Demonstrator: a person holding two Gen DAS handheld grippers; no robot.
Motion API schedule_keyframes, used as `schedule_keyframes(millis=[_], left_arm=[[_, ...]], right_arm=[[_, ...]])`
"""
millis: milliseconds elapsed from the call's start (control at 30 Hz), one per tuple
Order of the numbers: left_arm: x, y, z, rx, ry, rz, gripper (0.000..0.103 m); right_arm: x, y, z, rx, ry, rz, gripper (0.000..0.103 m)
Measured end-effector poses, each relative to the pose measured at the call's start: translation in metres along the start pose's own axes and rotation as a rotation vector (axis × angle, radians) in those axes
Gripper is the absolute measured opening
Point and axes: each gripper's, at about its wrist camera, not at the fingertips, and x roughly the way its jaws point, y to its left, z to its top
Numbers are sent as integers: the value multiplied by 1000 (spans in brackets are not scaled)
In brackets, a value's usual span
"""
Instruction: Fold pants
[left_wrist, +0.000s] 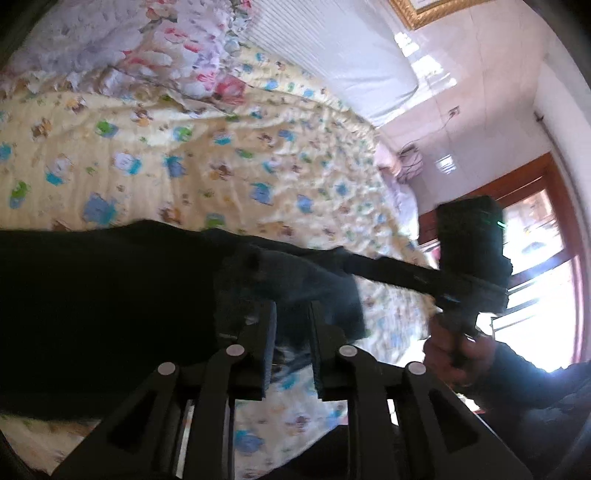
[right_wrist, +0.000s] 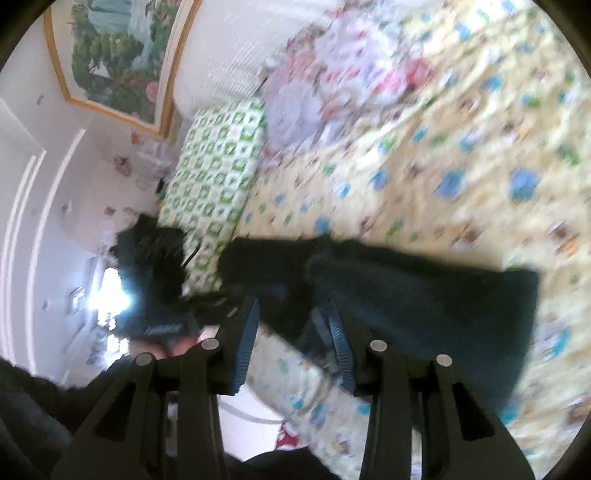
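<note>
Black pants (left_wrist: 92, 295) hang lifted over a bed with a yellow cartoon-print sheet (left_wrist: 221, 166). My left gripper (left_wrist: 291, 314) has its jaws a little apart with pants fabric between and around the fingers. In the left wrist view the right gripper (left_wrist: 469, 251) is at the right, held by a hand, its fingers reaching into the cloth. In the right wrist view my right gripper (right_wrist: 291, 314) has its jaws apart with the black pants (right_wrist: 406, 295) draped over the right finger and between the fingers. The left gripper (right_wrist: 155, 273) shows at the left.
A floral quilt (left_wrist: 155, 55) and white pillow (left_wrist: 332, 48) lie at the head of the bed. A green-patterned pillow (right_wrist: 214, 177) lies at the bed edge. A framed picture (right_wrist: 114, 55) hangs on the wall. A window (left_wrist: 535, 277) is beside the bed.
</note>
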Motion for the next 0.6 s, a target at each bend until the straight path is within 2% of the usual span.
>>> schedule_keyframes(millis=[67, 133, 200, 267, 333, 467, 600], left_arm=[[10, -3, -7, -18, 9, -2, 21], [23, 0, -15, -45, 35, 11, 22], [38, 6, -25, -81, 67, 44, 22], [50, 14, -36, -101, 102, 108, 22], [54, 21, -44, -132, 109, 120, 22], [42, 31, -47, -194, 53, 95, 23], [25, 34, -50, -230, -3, 105, 34]], right_arm=[[3, -9, 6, 0, 18, -89, 38], [12, -19, 8, 11, 61, -131, 20], [29, -26, 7, 17, 122, -162, 19], [48, -28, 1, -4, 169, -191, 19], [60, -31, -2, -15, 200, -218, 19], [66, -20, 4, -67, 213, -232, 19], [66, 5, 15, -135, 200, -195, 19]])
